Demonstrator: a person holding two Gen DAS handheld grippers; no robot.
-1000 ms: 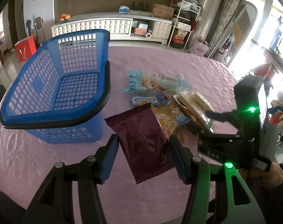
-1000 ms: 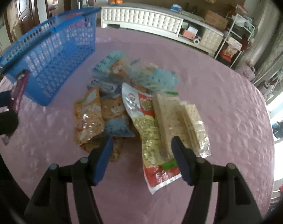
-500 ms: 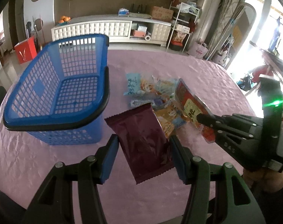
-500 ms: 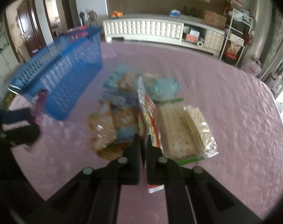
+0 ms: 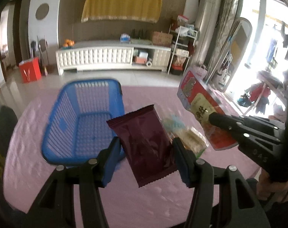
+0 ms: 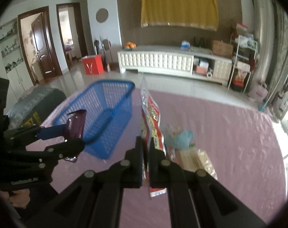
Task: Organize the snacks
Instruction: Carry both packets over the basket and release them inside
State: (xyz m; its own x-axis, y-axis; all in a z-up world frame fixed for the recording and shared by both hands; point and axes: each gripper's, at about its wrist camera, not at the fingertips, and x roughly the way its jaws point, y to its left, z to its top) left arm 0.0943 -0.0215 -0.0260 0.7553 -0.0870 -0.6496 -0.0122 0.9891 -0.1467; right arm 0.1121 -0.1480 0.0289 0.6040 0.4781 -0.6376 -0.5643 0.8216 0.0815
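A dark maroon snack packet [image 5: 144,142] hangs above the pink table, clamped across its width by my left gripper [image 5: 145,152]. The same packet [image 6: 75,125] shows edge-on in the right wrist view, in the left gripper [image 6: 71,138]. My right gripper [image 6: 146,152] is shut on a red and white snack bag [image 6: 150,117], held upright and edge-on; from the left wrist view the bag [image 5: 199,106] is lifted at the right, in the right gripper [image 5: 212,117]. An empty blue mesh basket [image 5: 83,121] stands at the left [image 6: 106,114]. More snacks [image 6: 182,142] lie on the table.
The round table has a pink cloth [image 6: 229,133]. A cracker pack [image 6: 199,159] and a light blue packet [image 6: 183,135] lie right of the basket. A hand [image 5: 265,186] holds the right gripper's handle. A white cabinet [image 5: 113,57] stands across the room.
The right gripper shut on the red and white bag and lifted it off the pile. Both grippers rose, the left still holding the maroon packet, and the views now look further across the room.
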